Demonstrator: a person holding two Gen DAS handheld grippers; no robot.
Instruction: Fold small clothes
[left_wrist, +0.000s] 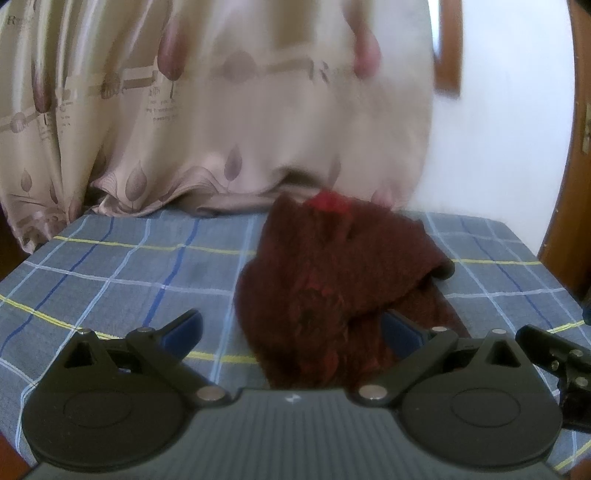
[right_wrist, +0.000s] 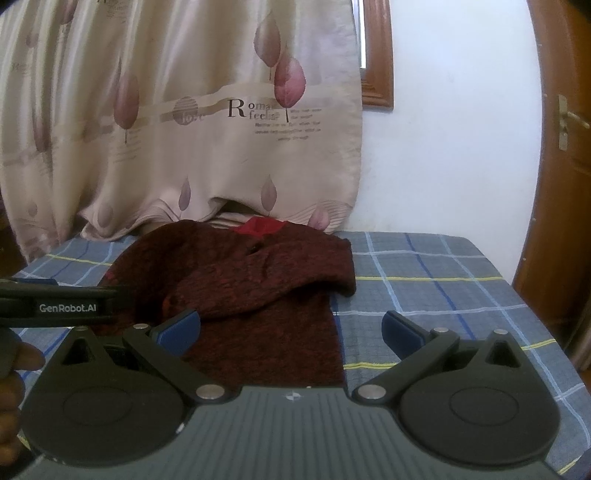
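A small dark maroon knitted sweater with a red collar lies partly folded on the blue plaid surface; one sleeve is laid across its body. It also shows in the right wrist view. My left gripper is open, its fingers low over the near edge of the sweater, the right fingertip partly hidden by cloth. My right gripper is open, spanning the sweater's near right edge. The left gripper's body shows at the left of the right wrist view.
A beige leaf-print curtain hangs behind the surface and touches its far edge. A white wall and a wooden door stand to the right. The plaid surface ends near the door side.
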